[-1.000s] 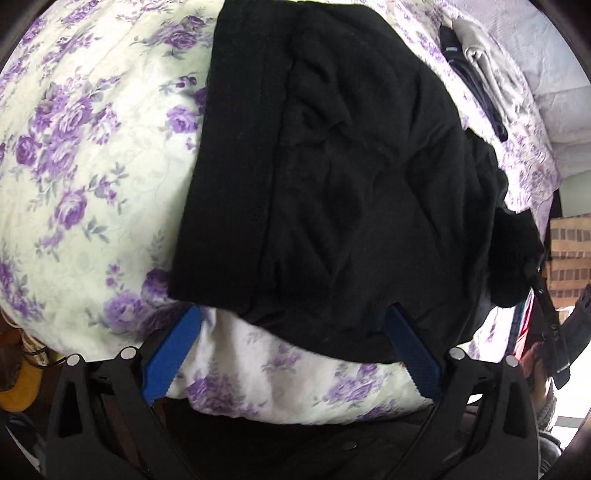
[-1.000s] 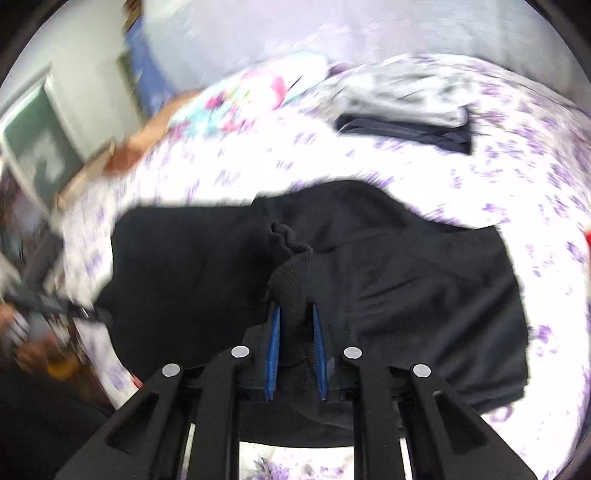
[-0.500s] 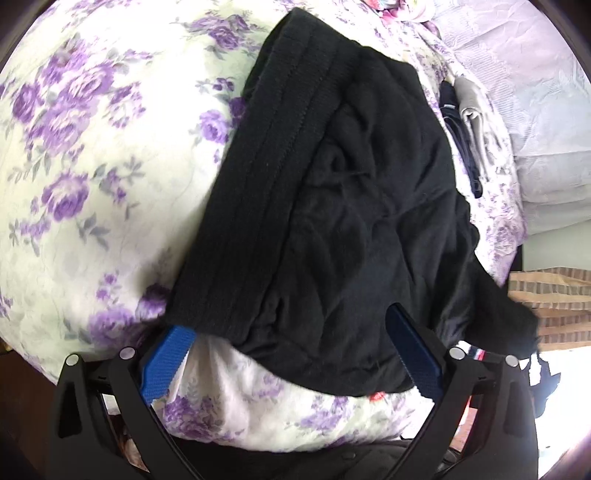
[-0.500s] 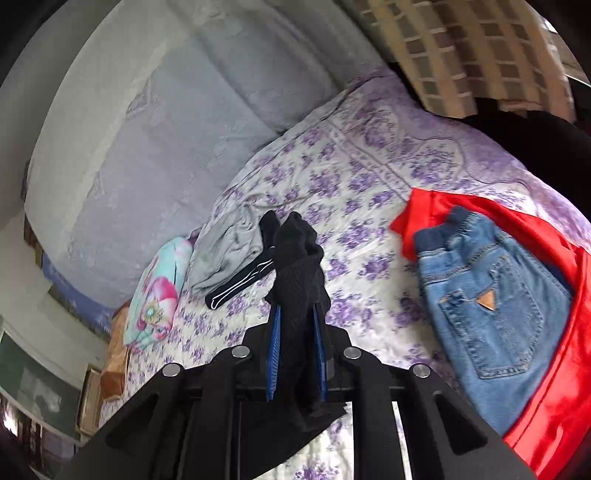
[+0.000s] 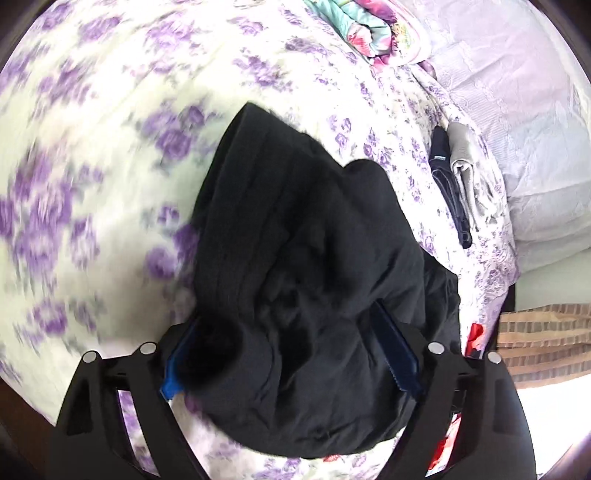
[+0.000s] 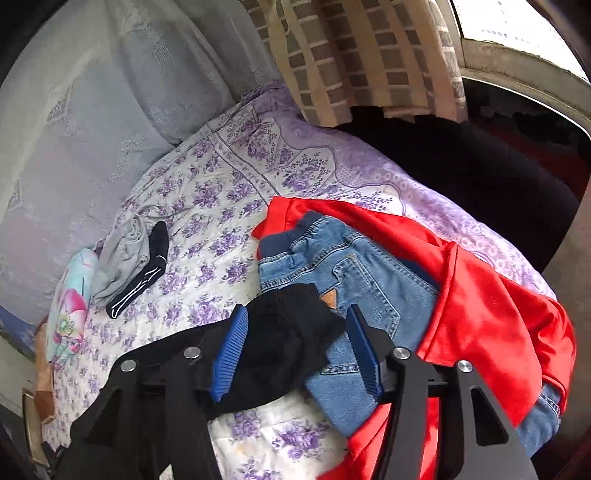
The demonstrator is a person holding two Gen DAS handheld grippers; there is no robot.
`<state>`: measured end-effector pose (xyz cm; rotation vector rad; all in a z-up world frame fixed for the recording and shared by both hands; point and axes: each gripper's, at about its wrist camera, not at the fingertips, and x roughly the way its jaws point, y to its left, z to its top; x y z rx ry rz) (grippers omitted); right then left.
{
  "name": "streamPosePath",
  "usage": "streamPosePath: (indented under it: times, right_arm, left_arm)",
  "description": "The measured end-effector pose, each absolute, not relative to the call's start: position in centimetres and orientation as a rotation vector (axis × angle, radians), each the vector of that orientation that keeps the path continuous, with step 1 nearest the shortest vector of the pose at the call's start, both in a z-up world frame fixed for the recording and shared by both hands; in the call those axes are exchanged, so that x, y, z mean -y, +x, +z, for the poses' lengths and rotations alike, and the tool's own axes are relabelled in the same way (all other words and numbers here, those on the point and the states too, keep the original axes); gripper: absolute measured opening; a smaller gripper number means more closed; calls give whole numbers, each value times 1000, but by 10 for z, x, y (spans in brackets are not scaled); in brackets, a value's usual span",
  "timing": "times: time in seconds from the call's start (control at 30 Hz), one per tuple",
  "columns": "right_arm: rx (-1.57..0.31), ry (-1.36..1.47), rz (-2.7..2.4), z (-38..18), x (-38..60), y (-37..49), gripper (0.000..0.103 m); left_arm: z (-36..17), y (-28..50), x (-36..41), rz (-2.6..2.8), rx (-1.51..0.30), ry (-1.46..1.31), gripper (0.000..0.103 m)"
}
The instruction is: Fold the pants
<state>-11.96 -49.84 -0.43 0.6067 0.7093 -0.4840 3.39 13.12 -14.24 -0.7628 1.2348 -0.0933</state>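
Observation:
Black pants (image 5: 295,240) lie bunched on the floral bed sheet (image 5: 92,166). My left gripper (image 5: 284,321) straddles their near end; its jaws are closing, with the cloth filling the gap and draped over the left finger (image 5: 173,369). In the right wrist view a black end of the pants (image 6: 284,343) lies loose between the jaws of my right gripper (image 6: 297,310), resting against the left pad (image 6: 229,350). Those jaws are opening and the right pad stands clear of the cloth.
Blue jeans (image 6: 354,266) lie on a red garment (image 6: 491,295) just beyond the right gripper. Folded grey and dark clothes (image 5: 454,184) sit near the pale padded headboard (image 5: 517,110). A colourful pillow (image 5: 373,26) lies at the far end. A checked curtain (image 6: 351,48) hangs behind.
The right gripper swung with the pants' end from over the spread pants toward the jeans, then let go. The left gripper pushed further over the pants and narrowed.

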Motion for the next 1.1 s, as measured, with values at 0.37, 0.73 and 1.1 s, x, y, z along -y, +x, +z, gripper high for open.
streamPosePath:
  times: [0.37,0.73,1.1]
  right_arm:
    - [-906,948,-160,-126,429,-87,58]
    - [-834,942,-100,-130,473,-4,10]
    - [-752,929,-78,-69,473,-24,8]
  left_arm:
    - [-156,-9,-127,-98,-1355,-802,84]
    - [-169,-24,-110,-20,-1293,-867,87]
    - [-126,-5,-137,-103,-1127,-910,14]
